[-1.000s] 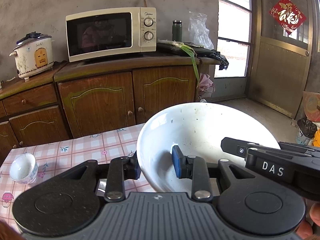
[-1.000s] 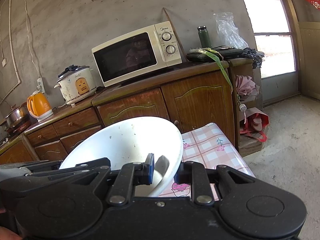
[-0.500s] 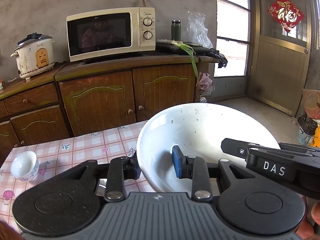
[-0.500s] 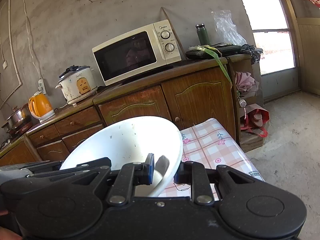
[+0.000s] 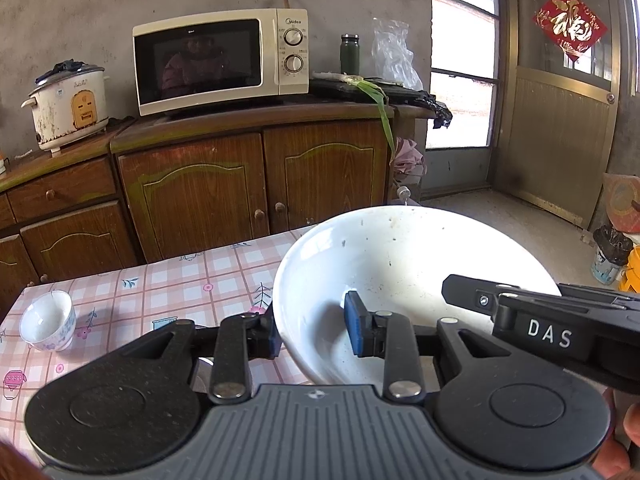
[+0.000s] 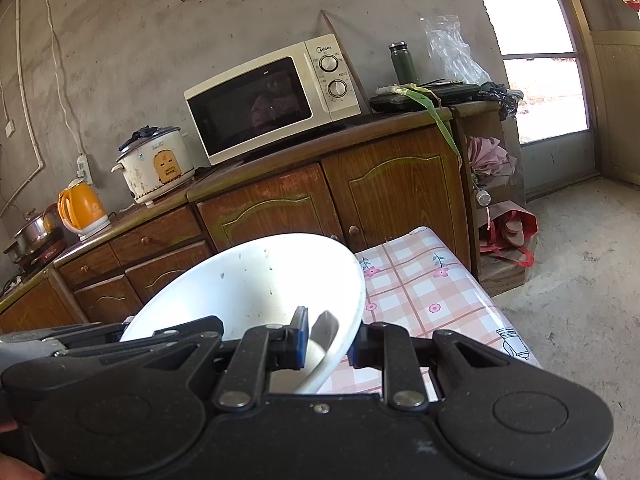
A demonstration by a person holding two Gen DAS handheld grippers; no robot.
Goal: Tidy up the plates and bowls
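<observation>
Both claws grip 1 large white bowl (image 5: 400, 264) by its rim. Left gripper (image 5: 312, 334) has its jaws drawn narrow on the bowl's left wall, 1 blue pad inside the basin and the other outside. Right gripper (image 6: 328, 342) pinches the opposite wall the same way, 1 pad inside, 1 outside. In the left wrist view the right gripper's black body, lettered DAS, reaches in over the bowl's right rim.

The bowl is held tilted above the table (image 5: 168, 292), its basin holding nothing but a few dark specks and faint smears. A small white cup with blue flowers (image 5: 48, 326) stands upright on the table well to the left of the bowl; it looks empty, though its bottom is partly shaded.

Beyond the bowl the pink checked tablecloth lies bare up to the table's far edge and its right edge, where the cloth hangs over. Right of the bowl is open concrete floor (image 6: 580, 280).

Behind the bowl a wooden cabinet (image 5: 256, 176) runs along the grey wall, carrying a cream microwave (image 5: 220, 60), a white rice cooker (image 5: 70, 106), an orange kettle (image 6: 82, 210) and a green flask (image 5: 349, 54).
</observation>
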